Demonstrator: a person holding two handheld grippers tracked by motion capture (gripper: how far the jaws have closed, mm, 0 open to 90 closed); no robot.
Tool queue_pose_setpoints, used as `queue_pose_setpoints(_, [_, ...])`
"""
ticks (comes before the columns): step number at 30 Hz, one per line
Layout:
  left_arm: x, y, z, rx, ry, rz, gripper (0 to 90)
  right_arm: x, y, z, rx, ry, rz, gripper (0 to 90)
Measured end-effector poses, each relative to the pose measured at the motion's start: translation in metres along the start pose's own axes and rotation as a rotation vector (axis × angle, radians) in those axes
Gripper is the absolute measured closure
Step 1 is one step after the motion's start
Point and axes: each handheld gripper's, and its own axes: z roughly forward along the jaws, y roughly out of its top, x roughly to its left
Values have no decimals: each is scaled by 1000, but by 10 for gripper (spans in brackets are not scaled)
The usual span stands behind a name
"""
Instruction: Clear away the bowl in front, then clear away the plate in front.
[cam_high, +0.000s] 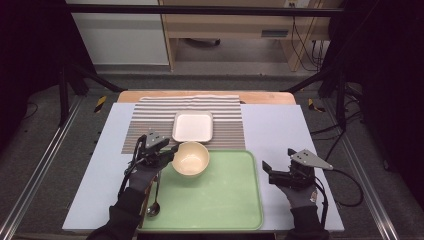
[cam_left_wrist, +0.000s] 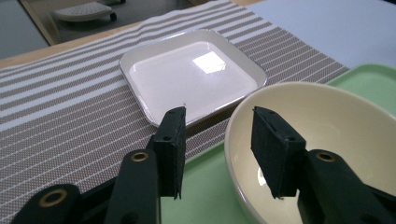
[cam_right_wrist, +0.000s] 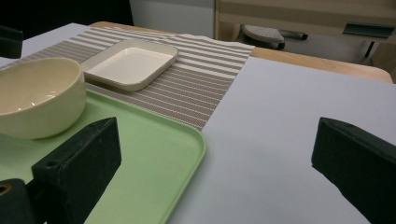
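Straddling the cream bowl (cam_left_wrist: 327, 140) rim, the left gripper (cam_left_wrist: 219, 154) seems not yet clamped; the right gripper (cam_right_wrist: 215, 163) gapes wide over the table (cam_right_wrist: 280, 140).

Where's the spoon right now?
In the high view the spoon lies at the green tray's near left edge, just below the left gripper and beside the person's left forearm, well short of the cream bowl.

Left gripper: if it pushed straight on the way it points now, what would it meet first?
The left gripper is open astride the rim of the cream bowl, so the bowl's wall comes first; the white square plate lies beyond.
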Motion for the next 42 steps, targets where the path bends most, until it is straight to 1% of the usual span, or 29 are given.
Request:
queue_pose_setpoints(1, [1,2,-2,-2,-1,4,514,0,0,0,-1,2,2,11])
queue_pose_setpoints(3, [4,5,-5,-14,-8,-1,478,0,1,0,0,12,8,6])
queue_pose_setpoints(4, [5,6,-6,-14,-9,5,465,0,1,0,0,13,8,5])
queue_pose_setpoints(6, [10,9,-6,-5,-16,-6,446,0,1,0,2,11,3,4])
queue_pose_setpoints(7, [12,10,-6,-9,-9,-8,434,0,1,0,6,8,0,3])
queue_pose_setpoints(9, [18,11,-5,-15,-14,-31,419,0,1,0,10,7,-8,3])
queue_pose_setpoints(14, [29,19,-5,-11,-1,-40,366,0,1,0,6,6,-4,3])
queue_pose_setpoints(18, [38,25,-4,-13,0,-48,329,0,2,-1,2,2,4,4])
queue_pose_setpoints(19, [40,27,-2,-14,1,-52,321,-1,2,-2,1,-1,-1,4])
queue_pose_setpoints(21, [43,29,2,2,9,-52,304,-1,2,-2,1,-2,-5,5])
queue_pose_setpoints(23, [46,32,7,8,17,-46,299,-1,3,-2,-4,-6,0,7])
queue_pose_setpoints(28, [54,38,21,23,32,-60,299,-3,3,-5,-22,-16,10,13])
queue_pose_setpoints(35, [58,46,35,31,54,-47,300,-4,2,-5,-20,-16,13,17])
queue_pose_setpoints(37, [58,49,39,31,55,-49,300,-5,2,-5,-18,-16,13,19])
queue_pose_setpoints(40, [59,54,46,35,59,-40,300,-6,1,-6,-17,-18,15,19])
queue_pose_setpoints(42, [59,56,50,34,58,-45,303,-6,1,-6,-20,-19,14,19])
